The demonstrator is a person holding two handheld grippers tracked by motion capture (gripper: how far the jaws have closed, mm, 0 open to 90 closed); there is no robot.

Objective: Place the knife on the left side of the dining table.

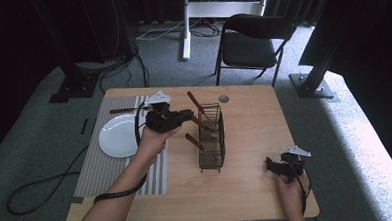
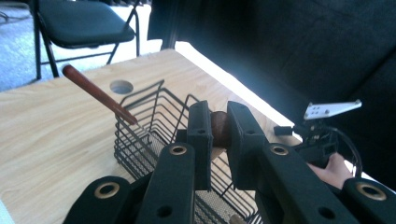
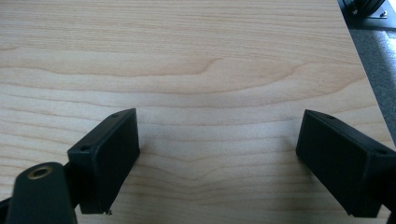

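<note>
A black wire basket (image 1: pixel 211 137) stands at the middle of the wooden table (image 1: pixel 252 188). One brown-handled utensil (image 1: pixel 193 101) leans up out of its back, and another handle (image 1: pixel 194 141) pokes out of its left side. My left gripper (image 1: pixel 189 114) is at the basket's left wall, shut on a third brown wooden handle (image 1: pixel 200 123). In the left gripper view that handle (image 2: pixel 219 129) is pinched between the jaws just above the basket (image 2: pixel 149 126), with the leaning utensil (image 2: pixel 93 91) behind. My right gripper (image 1: pixel 279 166) rests near the front right corner, open and holding nothing (image 3: pixel 219 158).
A striped placemat (image 1: pixel 94 165) at the left holds a white plate (image 1: pixel 117 136), with one more brown-handled utensil (image 1: pixel 121 110) behind it. A round grey hole (image 1: pixel 224 98) is behind the basket. A folding chair (image 1: pixel 253 38) stands beyond the table.
</note>
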